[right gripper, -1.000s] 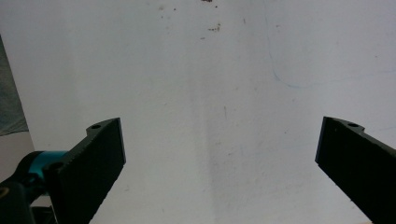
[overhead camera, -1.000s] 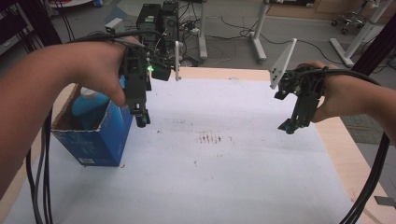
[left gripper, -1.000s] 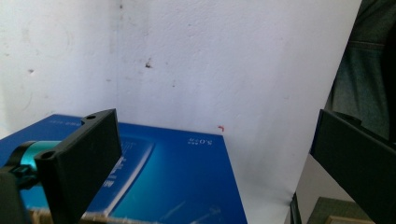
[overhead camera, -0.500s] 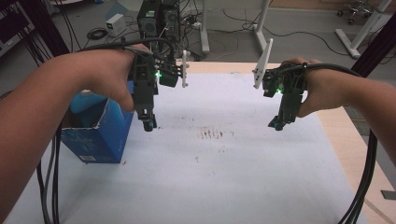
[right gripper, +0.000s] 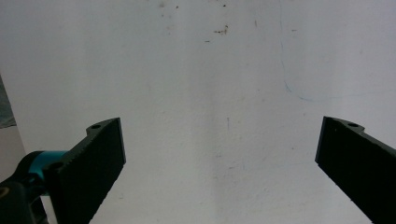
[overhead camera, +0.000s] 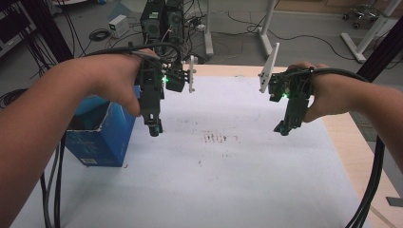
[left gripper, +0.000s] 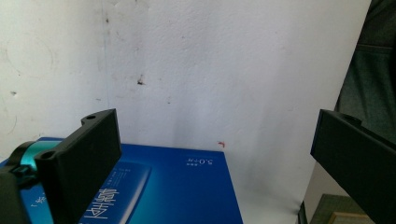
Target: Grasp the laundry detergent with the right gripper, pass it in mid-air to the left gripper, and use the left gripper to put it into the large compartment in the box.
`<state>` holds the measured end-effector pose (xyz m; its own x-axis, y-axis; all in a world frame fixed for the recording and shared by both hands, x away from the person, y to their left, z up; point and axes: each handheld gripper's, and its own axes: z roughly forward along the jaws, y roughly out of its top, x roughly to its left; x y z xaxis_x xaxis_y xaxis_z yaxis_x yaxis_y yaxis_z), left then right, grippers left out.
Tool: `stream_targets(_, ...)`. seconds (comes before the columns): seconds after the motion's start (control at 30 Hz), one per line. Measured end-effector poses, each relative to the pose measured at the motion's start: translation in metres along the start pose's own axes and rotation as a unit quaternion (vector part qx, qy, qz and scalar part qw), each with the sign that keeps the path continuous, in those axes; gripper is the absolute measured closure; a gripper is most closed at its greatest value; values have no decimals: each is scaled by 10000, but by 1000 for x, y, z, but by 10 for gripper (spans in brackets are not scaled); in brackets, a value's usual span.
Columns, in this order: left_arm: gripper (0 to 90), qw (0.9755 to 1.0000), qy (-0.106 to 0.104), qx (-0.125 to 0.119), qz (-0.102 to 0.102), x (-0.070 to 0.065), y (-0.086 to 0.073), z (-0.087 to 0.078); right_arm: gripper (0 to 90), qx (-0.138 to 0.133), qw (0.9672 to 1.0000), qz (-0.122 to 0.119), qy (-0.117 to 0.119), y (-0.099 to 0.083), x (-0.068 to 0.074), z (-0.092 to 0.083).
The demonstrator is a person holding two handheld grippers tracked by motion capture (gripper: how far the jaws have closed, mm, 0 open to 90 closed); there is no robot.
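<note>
Held above the white table top point(overhead camera: 228, 190) left of the middle, my left gripper point(overhead camera: 154, 129) points down with nothing in it. In the left gripper view the left gripper point(left gripper: 217, 126) has its jaws wide apart, and below them lies the printed top of a blue cardboard box point(left gripper: 177, 186). That blue box point(overhead camera: 102, 137) stands open at the table's left edge, just left of the gripper. My right gripper point(overhead camera: 282, 128) hangs over the right half of the table. In the right gripper view the right gripper point(right gripper: 219, 123) is open over bare white surface.
Dark smudges point(overhead camera: 216, 137) mark the middle of the table. A strip of wood point(overhead camera: 354, 142) runs along the table's right side. Black cables point(overhead camera: 370, 190) trail from both hands. Computer towers point(overhead camera: 161, 19) and desk legs stand on the floor beyond the far edge.
Both hands have drawn in towards the table's middle: the left gripper has moved right and a little nearer, and the right gripper has moved left. Both stay open.
</note>
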<state>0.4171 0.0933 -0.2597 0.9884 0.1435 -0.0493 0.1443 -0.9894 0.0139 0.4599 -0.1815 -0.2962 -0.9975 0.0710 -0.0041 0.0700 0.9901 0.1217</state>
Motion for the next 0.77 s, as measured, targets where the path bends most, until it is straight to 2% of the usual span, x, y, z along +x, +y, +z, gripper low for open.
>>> stream_targets(0.57, 17, 9999, 1, -99, -18, -3, 1, 0, 7, 20, 10000, -20, -26, 4, 3, -1)
stream_targets(0.77, 17, 9999, -37, -99, -10, -5, 2, 2, 7, -129, 9998, 61, -105, 2, 6, -7)
